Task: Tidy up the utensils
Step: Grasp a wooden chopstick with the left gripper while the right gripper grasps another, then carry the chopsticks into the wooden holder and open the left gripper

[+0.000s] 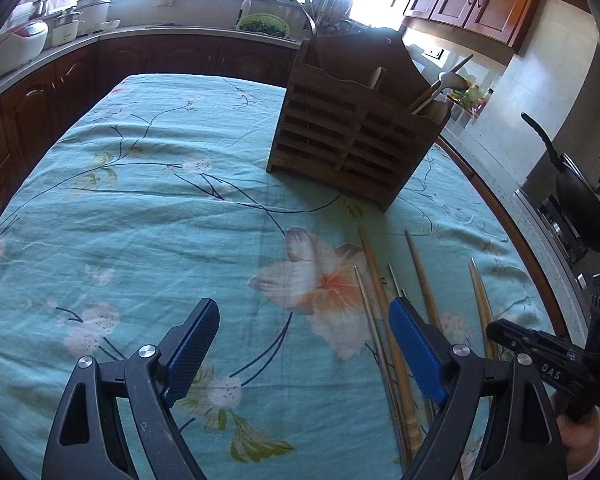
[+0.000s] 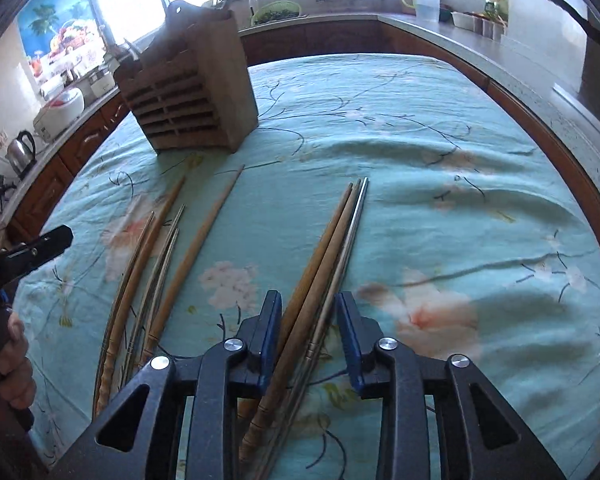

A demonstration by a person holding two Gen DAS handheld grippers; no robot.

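A wooden slatted utensil holder (image 1: 352,136) stands on the table's floral teal cloth (image 1: 148,216), with a wooden spoon (image 1: 440,88) in it; it also shows in the right wrist view (image 2: 192,100). Several wooden and metal chopsticks (image 1: 384,304) lie on the cloth in front of it. My left gripper (image 1: 300,344) is open and empty, just left of them. My right gripper (image 2: 308,328) is open, its fingers on either side of a bundle of chopsticks (image 2: 328,248) that lies on the cloth. More chopsticks (image 2: 168,256) lie to the left.
Kitchen counters run around the table with rice cookers (image 1: 16,44), a kettle (image 2: 20,152), a sink with a green basket (image 1: 264,24) and a black wok (image 1: 584,200) on the stove at right. The left gripper's body (image 2: 28,256) shows in the right wrist view.
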